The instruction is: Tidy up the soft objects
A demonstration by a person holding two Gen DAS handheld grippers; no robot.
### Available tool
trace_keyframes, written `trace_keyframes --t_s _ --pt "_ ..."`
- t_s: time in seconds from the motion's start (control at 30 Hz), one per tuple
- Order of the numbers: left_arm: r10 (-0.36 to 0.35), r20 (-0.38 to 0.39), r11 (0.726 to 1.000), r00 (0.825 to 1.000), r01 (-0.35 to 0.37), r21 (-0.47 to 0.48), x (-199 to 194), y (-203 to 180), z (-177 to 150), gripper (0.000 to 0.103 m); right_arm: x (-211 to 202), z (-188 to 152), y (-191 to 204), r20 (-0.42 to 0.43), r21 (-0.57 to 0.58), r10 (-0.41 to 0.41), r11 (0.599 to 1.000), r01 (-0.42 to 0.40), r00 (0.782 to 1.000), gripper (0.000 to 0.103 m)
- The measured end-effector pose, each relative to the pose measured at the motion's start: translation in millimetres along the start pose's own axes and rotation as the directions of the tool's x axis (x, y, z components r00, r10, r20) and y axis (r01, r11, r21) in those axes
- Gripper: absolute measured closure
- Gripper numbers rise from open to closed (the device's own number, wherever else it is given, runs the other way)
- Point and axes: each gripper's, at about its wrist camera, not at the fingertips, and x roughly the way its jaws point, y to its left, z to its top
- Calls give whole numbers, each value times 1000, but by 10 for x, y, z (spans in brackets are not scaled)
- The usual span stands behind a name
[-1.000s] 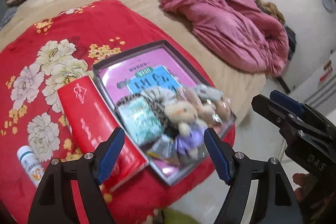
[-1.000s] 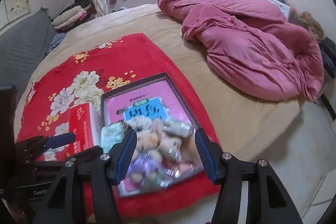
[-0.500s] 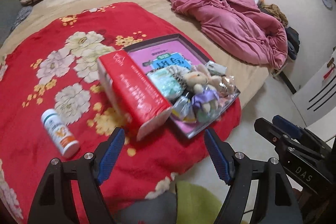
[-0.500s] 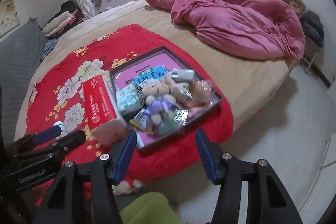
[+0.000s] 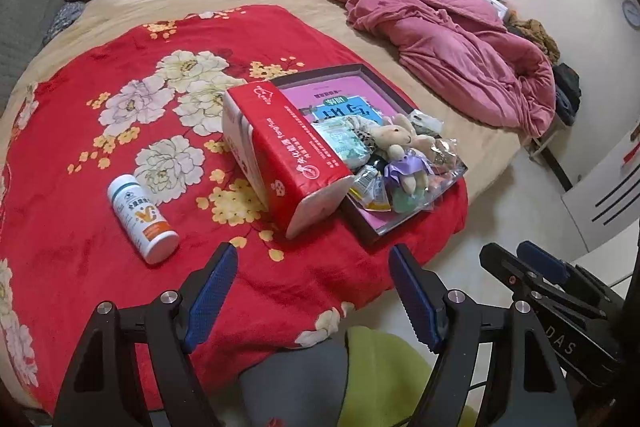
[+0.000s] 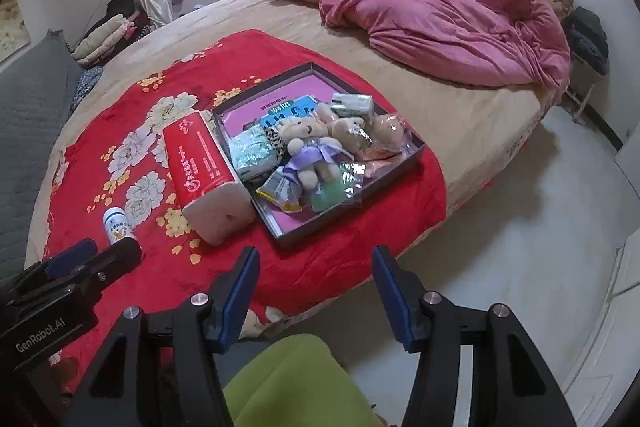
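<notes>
Your left gripper (image 5: 312, 291) and right gripper (image 6: 316, 291) hang spread and empty; plush toys (image 6: 310, 147) fill the tray (image 6: 304, 231), tissue pack (image 6: 204, 167) remains outside.

Plush bear (image 6: 308, 151) in tray (image 6: 416, 151) w/ packets, tissue pack (image 6: 202, 163) beside.

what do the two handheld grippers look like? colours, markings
Both are matte black frames with two fingers each, faced with blue textured pads and fastened by silver round-head bolts. Left gripper: its side body, seen from the right wrist view, carries white "GenRobot.AI" lettering. Right gripper: from the left wrist view its body shows the letters "DAS". No cables are clearly visible. No hands or sleeves show.
</notes>
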Motion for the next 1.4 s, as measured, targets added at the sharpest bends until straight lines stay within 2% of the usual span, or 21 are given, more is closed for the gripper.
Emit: trace_keyframes --t_s 0.17,0.7,1.4 --pt "13 -7 1000 1000 -13 2 -15 10 -29 24 -13 -62 76 -2 -24 -24 999 24 1000 46" --pt "27 -17 1000 999 -27 13 -36 -18 -36 24 14 -102 97 -24 -27 10 1000 -11 1000 46" --pt "51 -32 999 998 -50 15 -15 -32 -63 24 48 -128 89 -27 -28 -3 1000 2 1000 46"
